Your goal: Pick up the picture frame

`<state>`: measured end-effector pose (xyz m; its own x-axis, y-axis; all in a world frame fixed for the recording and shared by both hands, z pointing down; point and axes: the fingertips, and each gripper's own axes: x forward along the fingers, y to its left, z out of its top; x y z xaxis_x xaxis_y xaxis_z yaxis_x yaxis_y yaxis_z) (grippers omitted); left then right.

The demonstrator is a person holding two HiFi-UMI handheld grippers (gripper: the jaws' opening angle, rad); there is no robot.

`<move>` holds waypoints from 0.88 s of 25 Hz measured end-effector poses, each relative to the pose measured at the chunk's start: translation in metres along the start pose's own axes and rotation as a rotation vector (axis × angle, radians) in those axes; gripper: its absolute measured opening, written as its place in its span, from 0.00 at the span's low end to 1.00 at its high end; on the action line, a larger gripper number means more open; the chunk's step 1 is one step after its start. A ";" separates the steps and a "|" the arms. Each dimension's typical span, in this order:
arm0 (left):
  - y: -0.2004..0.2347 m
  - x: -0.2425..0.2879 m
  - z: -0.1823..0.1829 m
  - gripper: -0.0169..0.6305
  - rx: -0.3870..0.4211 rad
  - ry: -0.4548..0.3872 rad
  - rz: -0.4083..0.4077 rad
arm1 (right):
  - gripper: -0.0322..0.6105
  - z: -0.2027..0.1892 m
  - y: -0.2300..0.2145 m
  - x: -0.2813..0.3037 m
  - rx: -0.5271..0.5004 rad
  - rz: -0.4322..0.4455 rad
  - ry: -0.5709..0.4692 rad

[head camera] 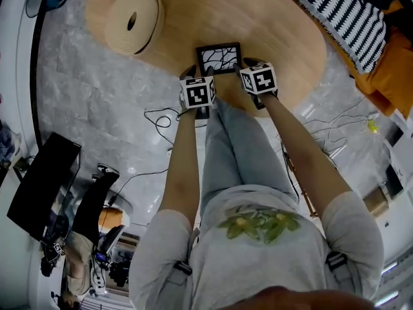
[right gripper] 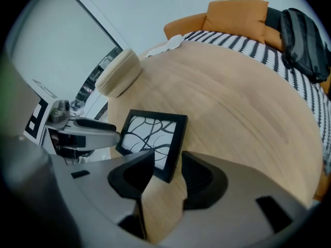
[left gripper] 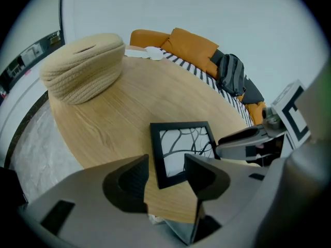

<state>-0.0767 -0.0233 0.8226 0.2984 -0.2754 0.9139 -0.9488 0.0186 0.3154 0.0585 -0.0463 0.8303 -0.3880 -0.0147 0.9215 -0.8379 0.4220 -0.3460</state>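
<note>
A black picture frame [head camera: 219,58] with a white branch pattern lies flat on the round wooden table [head camera: 271,24], near its front edge. My left gripper [head camera: 199,73] hangs over the frame's near left corner. In the left gripper view the frame [left gripper: 183,151] has that corner between the jaws of the left gripper [left gripper: 166,164], which stands open, pads apart from it. My right gripper [head camera: 244,64] is at the frame's right side. In the right gripper view, the right gripper [right gripper: 168,164] is wide open around the near right corner of the frame [right gripper: 152,136].
A beige woven pouf [head camera: 133,21] sits at the table's far left. An orange sofa with a striped throw [head camera: 348,11] and a dark backpack [right gripper: 305,35] borders the table's far side. Cables [head camera: 161,118] trail over the grey floor.
</note>
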 end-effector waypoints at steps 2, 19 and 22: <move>-0.001 0.003 -0.003 0.37 0.001 0.010 -0.002 | 0.31 -0.001 0.002 0.002 -0.004 0.010 0.010; 0.001 0.018 -0.014 0.24 0.045 0.046 0.050 | 0.26 -0.012 -0.009 0.012 -0.061 -0.017 0.076; 0.004 0.021 -0.014 0.20 0.052 0.067 0.074 | 0.26 -0.013 -0.010 0.013 -0.065 -0.011 0.084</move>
<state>-0.0731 -0.0150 0.8464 0.2319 -0.2106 0.9497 -0.9721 -0.0137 0.2344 0.0666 -0.0394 0.8484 -0.3428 0.0547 0.9378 -0.8143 0.4805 -0.3257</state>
